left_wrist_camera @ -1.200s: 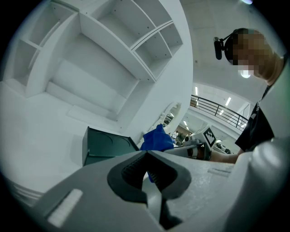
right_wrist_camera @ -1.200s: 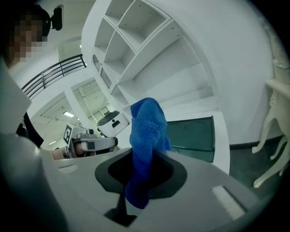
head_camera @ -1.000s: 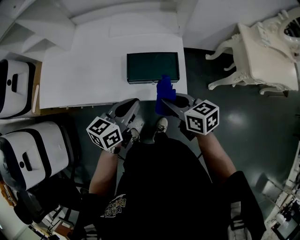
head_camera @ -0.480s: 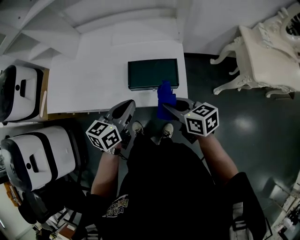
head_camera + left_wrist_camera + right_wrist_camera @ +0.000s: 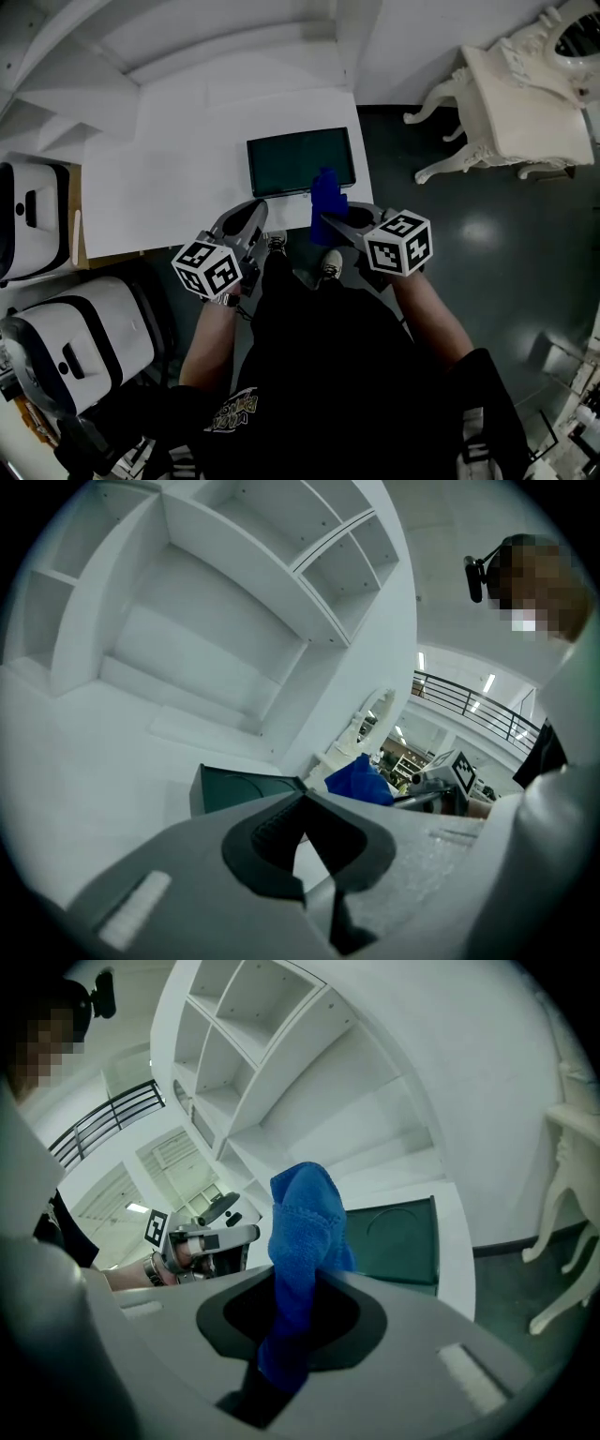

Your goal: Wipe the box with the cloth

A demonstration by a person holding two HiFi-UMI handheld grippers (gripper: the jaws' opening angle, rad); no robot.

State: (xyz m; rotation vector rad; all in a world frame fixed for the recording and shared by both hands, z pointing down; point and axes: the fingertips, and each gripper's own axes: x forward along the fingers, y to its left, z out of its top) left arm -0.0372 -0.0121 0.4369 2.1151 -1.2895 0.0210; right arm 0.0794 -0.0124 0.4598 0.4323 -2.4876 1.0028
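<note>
A dark green box (image 5: 300,159) lies flat on the white table (image 5: 169,178), near its front right corner. My right gripper (image 5: 328,216) is shut on a blue cloth (image 5: 326,192), which stands up from the jaws and overlaps the box's near edge in the head view. In the right gripper view the cloth (image 5: 300,1232) runs through my right gripper (image 5: 305,1283), with the box (image 5: 398,1241) just beyond. My left gripper (image 5: 248,216) hovers at the table's front edge, left of the box, shut with nothing in it. The left gripper view shows the box (image 5: 239,789) and cloth (image 5: 361,782) ahead.
An ornate white side table (image 5: 525,103) stands on the dark floor to the right. Two white machines (image 5: 66,337) (image 5: 19,225) sit at the left. White shelving (image 5: 234,592) rises behind the table. The person's shoes (image 5: 323,267) are below the table edge.
The head view has shifted. Both grippers keep about the same pose near the box's front edge, and the cloth stays gripped in the right one.
</note>
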